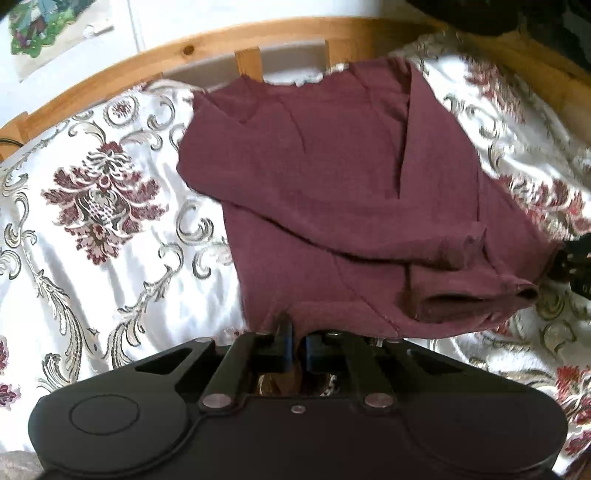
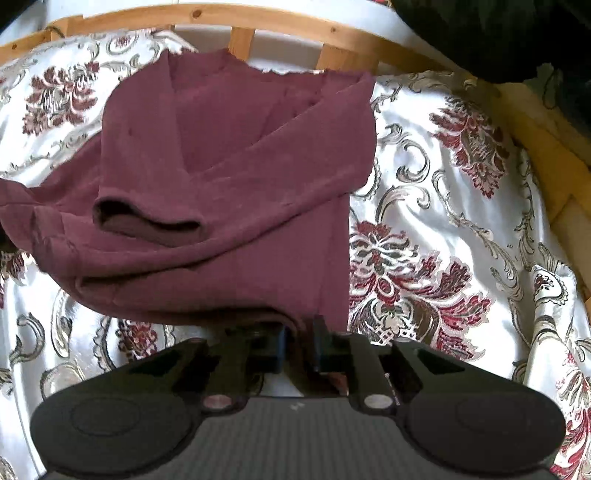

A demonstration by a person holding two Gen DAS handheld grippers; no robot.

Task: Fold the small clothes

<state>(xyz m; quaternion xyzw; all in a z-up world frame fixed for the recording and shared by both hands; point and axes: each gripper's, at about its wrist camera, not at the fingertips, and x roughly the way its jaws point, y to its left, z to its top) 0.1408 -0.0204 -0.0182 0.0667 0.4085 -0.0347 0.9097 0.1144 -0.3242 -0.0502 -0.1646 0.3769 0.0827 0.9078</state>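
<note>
With both my left gripper (image 1: 295,341) and right gripper (image 2: 300,338) pinching the near hem of the shirt (image 1: 314,177) on the bed (image 1: 92,258), I should lift evenly and fold it away, keeping edges aligned

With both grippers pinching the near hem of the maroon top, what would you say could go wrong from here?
1. The left gripper and right gripper each hold only a thin edge of the maroon top; it may slip out when lifted.
2. The sleeves, one cuff lying loose across the body, could slide and spoil the fold.
3. The glossy patterned bedspread may let the garment drift toward the wooden bed frame.
</note>
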